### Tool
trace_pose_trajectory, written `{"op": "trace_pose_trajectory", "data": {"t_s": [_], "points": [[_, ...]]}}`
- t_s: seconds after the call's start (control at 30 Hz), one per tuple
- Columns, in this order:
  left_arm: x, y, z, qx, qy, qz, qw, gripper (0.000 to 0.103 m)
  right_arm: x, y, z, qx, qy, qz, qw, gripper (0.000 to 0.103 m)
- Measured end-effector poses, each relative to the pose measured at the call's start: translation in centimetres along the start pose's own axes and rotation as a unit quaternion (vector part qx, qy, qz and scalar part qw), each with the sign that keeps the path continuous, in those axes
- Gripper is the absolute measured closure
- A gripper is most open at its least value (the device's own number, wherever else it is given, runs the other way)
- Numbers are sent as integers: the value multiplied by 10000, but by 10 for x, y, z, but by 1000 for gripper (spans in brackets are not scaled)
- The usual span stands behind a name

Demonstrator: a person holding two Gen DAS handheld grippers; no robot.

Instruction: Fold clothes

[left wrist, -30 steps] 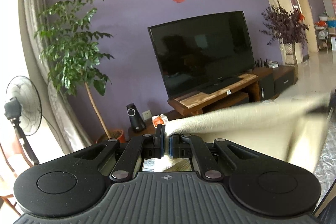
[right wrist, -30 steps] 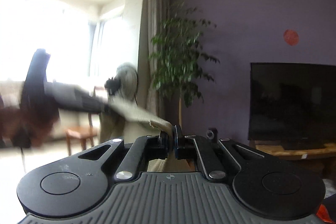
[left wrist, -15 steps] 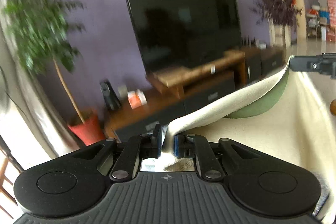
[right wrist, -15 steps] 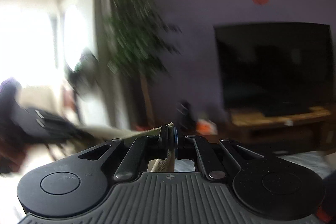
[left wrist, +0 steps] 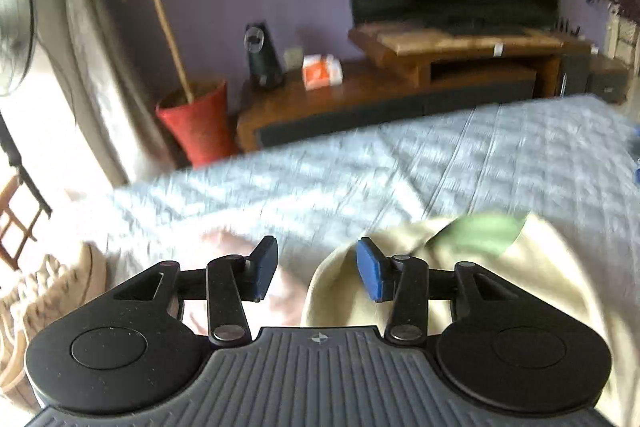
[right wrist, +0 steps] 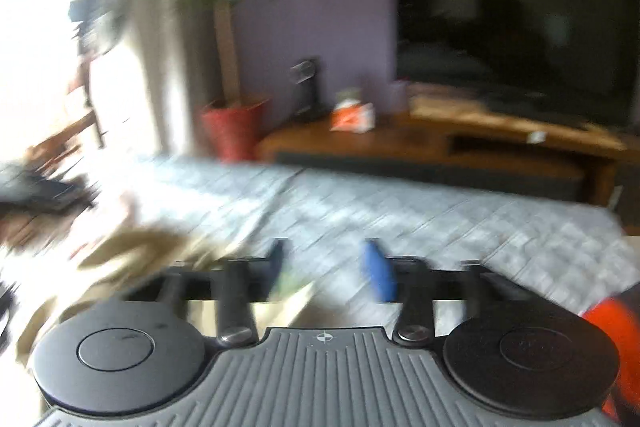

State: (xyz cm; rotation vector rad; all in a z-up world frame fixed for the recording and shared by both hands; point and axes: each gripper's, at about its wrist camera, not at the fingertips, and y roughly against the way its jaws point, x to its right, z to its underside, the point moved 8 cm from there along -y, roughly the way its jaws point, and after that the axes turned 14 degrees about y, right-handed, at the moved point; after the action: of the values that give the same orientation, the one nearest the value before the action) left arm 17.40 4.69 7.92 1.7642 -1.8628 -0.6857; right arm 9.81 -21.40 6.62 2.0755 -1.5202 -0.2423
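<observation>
Both tools stand spread with nothing between their pads. The left tool (left wrist: 316, 269) hangs low over a bed (left wrist: 500, 155) covered in a pale blue quilt. The cream garment (left wrist: 552, 279) lies on that quilt to the right of the left tool's centre line. Its rounded near edge comes in just under the right pad (left wrist: 370, 273), and the gap between the pads looks onto bare quilt and a pinkish cloth (left wrist: 228, 243) farther left. A green neck lining (left wrist: 480, 229) shows at the garment's far side, beyond the right pad. So the body of the garment seems to run from that collar back toward the person, passing under the tool's right half.

The right tool (right wrist: 326, 269) is badly blurred. Pale cloth shows below and left of its fingers, most likely the same garment (right wrist: 280, 303), with rumpled tan fabric (right wrist: 132, 247) farther left. An orange thing (right wrist: 612, 331) sits at the right edge; I cannot tell what it is.

Judging by this, the garment lies between the 2 tools, right of the left one and left of the right one. Any new grip by the left tool would mean shifting right, toward the edge under its right pad. Whether the garment is spread flat or already partly folded, the views do not settle.
</observation>
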Motion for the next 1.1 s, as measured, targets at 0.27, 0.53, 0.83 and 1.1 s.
{"op": "trace_pose_trajectory", "data": {"t_s": [0.27,0.53,0.83,1.1], "points": [[-18,40,16,576,871,210,9943,29,-62,26,83,-703,-519,-354,9955,66],[-15,52,66,955,1293,112,9869,22,-77,88,39,-20,219,602,9979,97],[-55,50,100,916,1518,-436,9832,24,-93,88,-1,870,991,1099,9852,99],[-53,43,101,926,1459,-379,9842,25,-99,101,-17,1246,986,1260,9792,100]]}}
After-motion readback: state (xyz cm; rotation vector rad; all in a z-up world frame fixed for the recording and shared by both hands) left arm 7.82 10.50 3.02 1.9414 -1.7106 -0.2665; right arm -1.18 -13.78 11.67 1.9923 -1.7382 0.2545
